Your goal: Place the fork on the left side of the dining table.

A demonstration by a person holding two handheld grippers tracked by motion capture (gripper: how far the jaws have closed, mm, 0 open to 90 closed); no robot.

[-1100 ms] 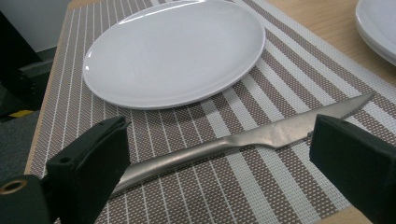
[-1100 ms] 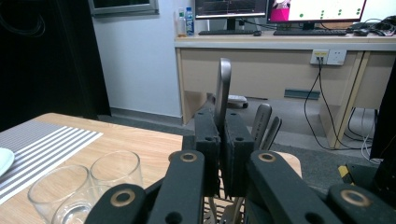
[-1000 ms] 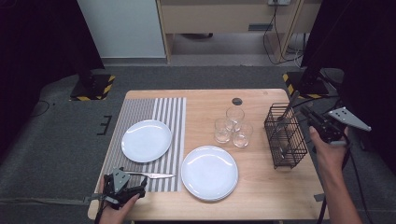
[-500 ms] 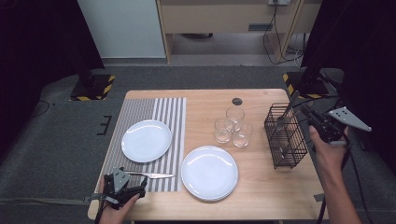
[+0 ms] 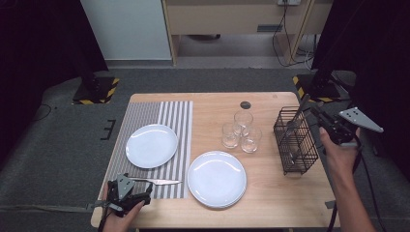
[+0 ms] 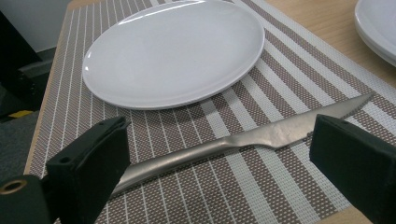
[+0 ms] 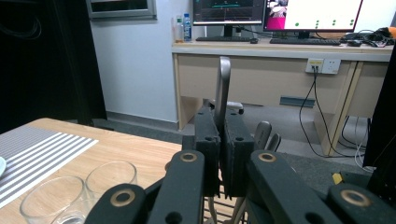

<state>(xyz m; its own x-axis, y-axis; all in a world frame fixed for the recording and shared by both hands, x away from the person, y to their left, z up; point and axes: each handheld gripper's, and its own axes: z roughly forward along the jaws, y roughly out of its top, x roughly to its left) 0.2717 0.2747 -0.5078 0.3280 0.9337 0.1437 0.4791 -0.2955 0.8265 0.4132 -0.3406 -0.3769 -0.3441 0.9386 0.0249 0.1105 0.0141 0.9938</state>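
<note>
Right gripper (image 7: 219, 140): jaws pinched tight on the flat metal handle of a piece of cutlery (image 7: 223, 84), which stands upright between the pads, its working end hidden below. Just under it, the black wire cutlery basket (image 5: 295, 145) at the table's right edge, two more handles (image 7: 267, 134) poking out of it.

Left gripper (image 6: 219, 154): jaws wide apart, nothing pressed. A table knife (image 6: 243, 142) lies flat between them on the striped placemat (image 6: 289, 84), handle toward the left jaw, serrated tip toward the right one; touching or not, cannot tell.

Outward: white plate (image 6: 173, 51) on the mat just past the knife; second white plate (image 5: 216, 178) on bare wood beside the mat. Three clear tumblers (image 5: 241, 131) cluster mid-table.

Surface: light wooden table (image 5: 270, 101), small dark round cap (image 5: 245, 104) near its far edge. Grey carpet around. Beyond, a beige desk (image 7: 280, 60) with monitors (image 7: 275, 11), wall socket and trailing cables
</note>
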